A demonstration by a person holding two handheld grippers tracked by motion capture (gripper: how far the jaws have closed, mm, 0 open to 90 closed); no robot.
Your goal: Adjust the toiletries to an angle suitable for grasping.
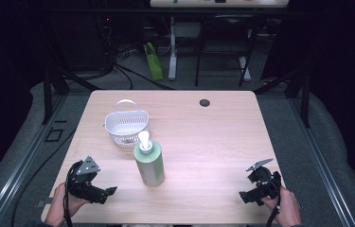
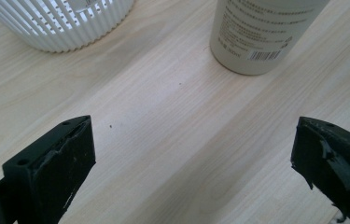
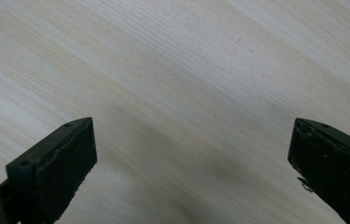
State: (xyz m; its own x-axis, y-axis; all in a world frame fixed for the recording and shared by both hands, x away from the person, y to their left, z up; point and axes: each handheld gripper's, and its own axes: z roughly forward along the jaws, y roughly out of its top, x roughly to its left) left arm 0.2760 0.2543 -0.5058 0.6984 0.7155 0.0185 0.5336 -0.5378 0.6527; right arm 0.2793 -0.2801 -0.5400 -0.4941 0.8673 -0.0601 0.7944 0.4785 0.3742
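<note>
A pale green pump bottle (image 1: pixel 149 163) with a white pump head stands upright near the middle of the wooden table (image 1: pixel 213 137). Just behind it sits a white slatted basket (image 1: pixel 127 126) with a handle. My left gripper (image 1: pixel 106 193) is held low at the front left, open, its jaws wide apart over bare wood. In the left gripper view the bottle's base (image 2: pixel 261 37) and the basket's wall (image 2: pixel 65 23) lie ahead of the left gripper (image 2: pixel 193 154). My right gripper (image 1: pixel 246 196) is at the front right, open, with bare wood between the jaws of the right gripper (image 3: pixel 191 154).
A small dark round hole (image 1: pixel 205 102) marks the table's far side. Behind the table are desk legs, cables and a green object (image 1: pixel 154 61) on the floor. Something small lies inside the basket.
</note>
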